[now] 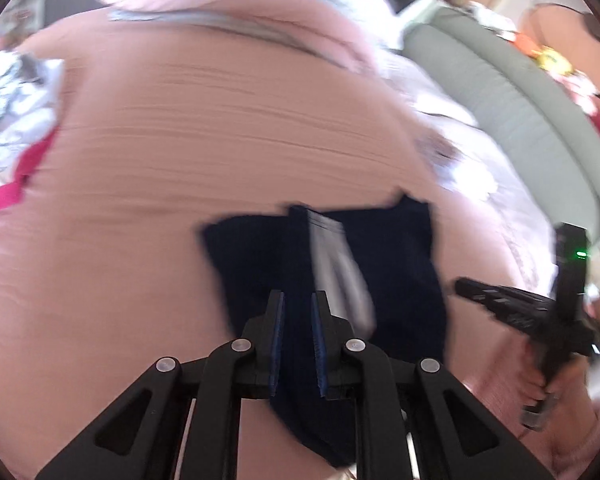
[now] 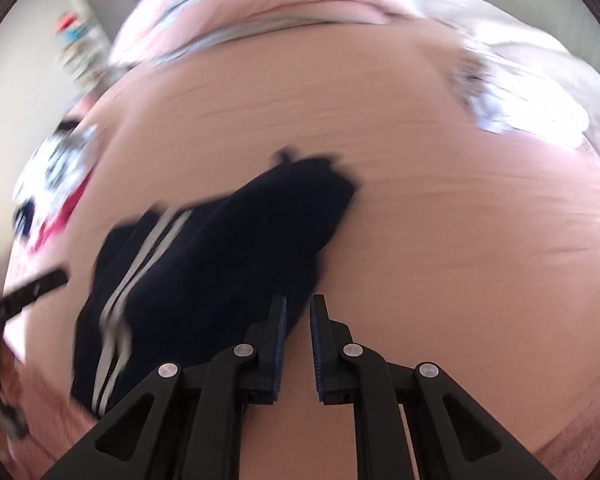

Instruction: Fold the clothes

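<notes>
Both views are coming through pretty motion-blurred, but here's what's showing. The dark navy garment with white side stripes [image 1: 380, 264] is lying on the pink bedsheet [image 1: 180, 160], sitting lower centre in the left wrist view and centre-left in the right wrist view [image 2: 220, 260]. The left gripper [image 1: 298, 300] is hanging right over the navy fabric with its jaws a little apart; dark cloth is filling the gap between them, but I can't tell if they're actually pinching it. The right gripper [image 2: 298, 304] is hovering just beside the garment's right edge, jaws slightly parted with only pink sheet showing between them, so it's holding nothing. In the left wrist view the right gripper is also showing at the lower right [image 1: 512, 308], gripped by a hand [image 1: 540, 392]. A white, black and magenta patterned cloth [image 1: 16, 120] is sitting at the far left, and a grey padded headboard [image 1: 520, 100] is curving along the upper right.
</notes>
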Demonstrator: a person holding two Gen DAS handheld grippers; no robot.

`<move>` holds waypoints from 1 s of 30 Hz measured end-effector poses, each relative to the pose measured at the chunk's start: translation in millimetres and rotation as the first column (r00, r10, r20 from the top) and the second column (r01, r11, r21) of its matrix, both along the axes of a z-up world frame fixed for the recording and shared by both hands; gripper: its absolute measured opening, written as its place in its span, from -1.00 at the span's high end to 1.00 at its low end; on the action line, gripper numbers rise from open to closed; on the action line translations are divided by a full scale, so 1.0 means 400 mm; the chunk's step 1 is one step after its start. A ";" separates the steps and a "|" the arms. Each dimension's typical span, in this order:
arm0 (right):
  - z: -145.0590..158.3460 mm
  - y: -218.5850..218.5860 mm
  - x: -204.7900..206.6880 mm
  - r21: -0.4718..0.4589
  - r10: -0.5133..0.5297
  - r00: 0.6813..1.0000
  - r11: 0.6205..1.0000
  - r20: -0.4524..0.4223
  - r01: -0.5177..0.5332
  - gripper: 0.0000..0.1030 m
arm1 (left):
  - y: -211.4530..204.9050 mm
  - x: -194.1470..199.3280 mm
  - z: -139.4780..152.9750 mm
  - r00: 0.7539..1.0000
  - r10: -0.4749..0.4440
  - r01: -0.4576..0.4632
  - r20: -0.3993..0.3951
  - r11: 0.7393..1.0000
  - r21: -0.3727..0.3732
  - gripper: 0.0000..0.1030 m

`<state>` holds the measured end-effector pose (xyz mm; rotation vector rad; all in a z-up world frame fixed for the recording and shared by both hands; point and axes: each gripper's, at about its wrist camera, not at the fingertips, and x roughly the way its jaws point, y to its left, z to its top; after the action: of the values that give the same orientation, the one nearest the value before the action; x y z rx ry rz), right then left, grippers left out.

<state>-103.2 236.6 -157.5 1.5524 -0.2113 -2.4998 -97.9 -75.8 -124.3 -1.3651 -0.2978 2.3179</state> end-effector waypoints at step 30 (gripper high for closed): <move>0.041 0.005 -0.072 -0.049 0.058 0.998 0.997 0.019 -0.057 0.65 | 0.088 -0.150 -0.076 0.989 0.129 -0.127 0.067 0.991 -0.040 0.57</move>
<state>-131.9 238.8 -141.1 1.5434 -0.2246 -2.4181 -158.0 -40.8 -154.6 -1.4862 -0.3776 2.3935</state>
